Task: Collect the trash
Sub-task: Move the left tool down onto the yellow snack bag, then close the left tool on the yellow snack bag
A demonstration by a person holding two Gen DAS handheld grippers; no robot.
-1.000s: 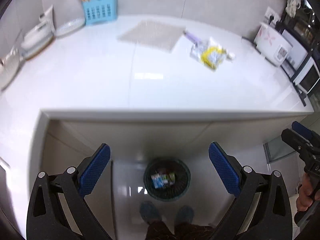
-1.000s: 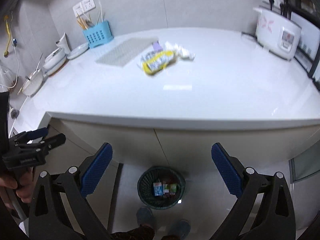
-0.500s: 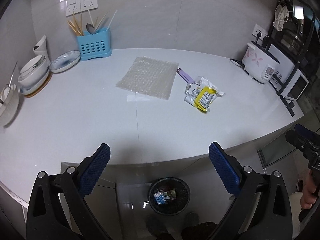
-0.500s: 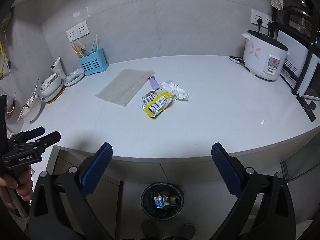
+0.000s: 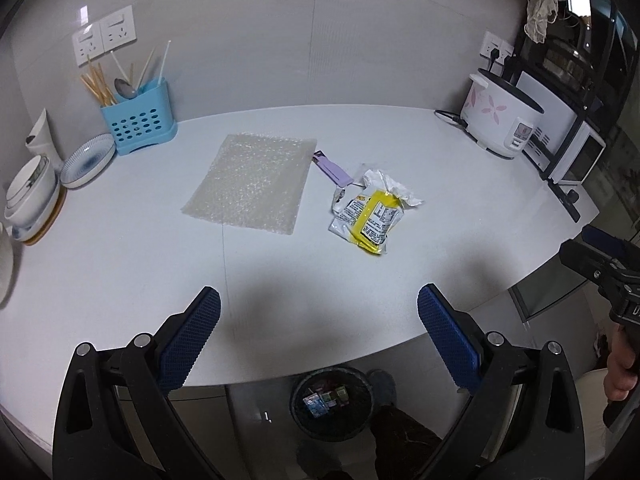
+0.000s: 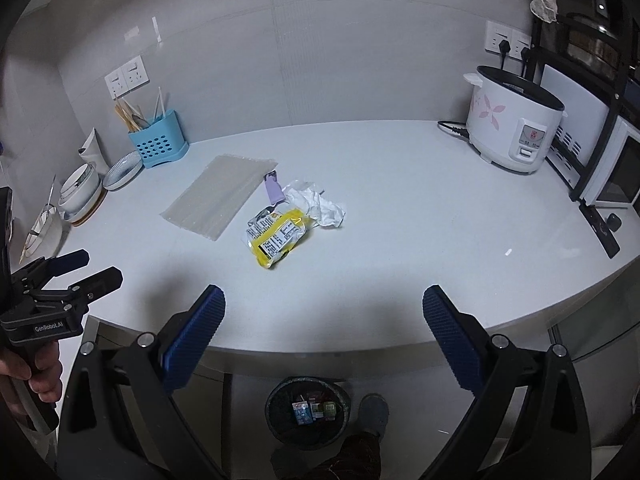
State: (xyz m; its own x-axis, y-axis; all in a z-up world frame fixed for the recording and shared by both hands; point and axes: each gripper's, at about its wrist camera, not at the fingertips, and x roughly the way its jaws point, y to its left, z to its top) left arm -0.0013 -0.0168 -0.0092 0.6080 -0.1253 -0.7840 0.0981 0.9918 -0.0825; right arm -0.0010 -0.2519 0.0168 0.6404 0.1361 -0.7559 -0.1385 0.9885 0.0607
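Both claws hung above the near edge of the white table (image 5: 120, 264), each with its blue pads spread wide apart and nothing between them. The left claw (image 5: 319, 322) was seen again from the right wrist view at the far left (image 6: 86, 266), gripped by a hand (image 6: 28, 376). The right claw (image 6: 324, 322) appeared at the right edge of the left wrist view (image 5: 588, 244), its handle also in a hand (image 5: 622, 364).

The trash lay near the middle of the table, well beyond both claws: a yellow packet (image 5: 370, 216) with a crumpled white wrapper (image 5: 390, 186) touching its far end, and a purple strip (image 5: 332, 166) just beside them. A sheet of bubble wrap (image 5: 252, 182) lay flat to the left of the strip, its corner touching or overlapping the strip's end.

On the floor under the table edge stood a dark bin (image 6: 308, 412) holding a few small cartons (image 6: 314, 411). A shoe (image 6: 374, 410) stood just beside it.

A blue utensil holder (image 5: 138, 126), bowls (image 5: 30, 190) and a rice cooker (image 6: 510, 128) lined the back of the table.
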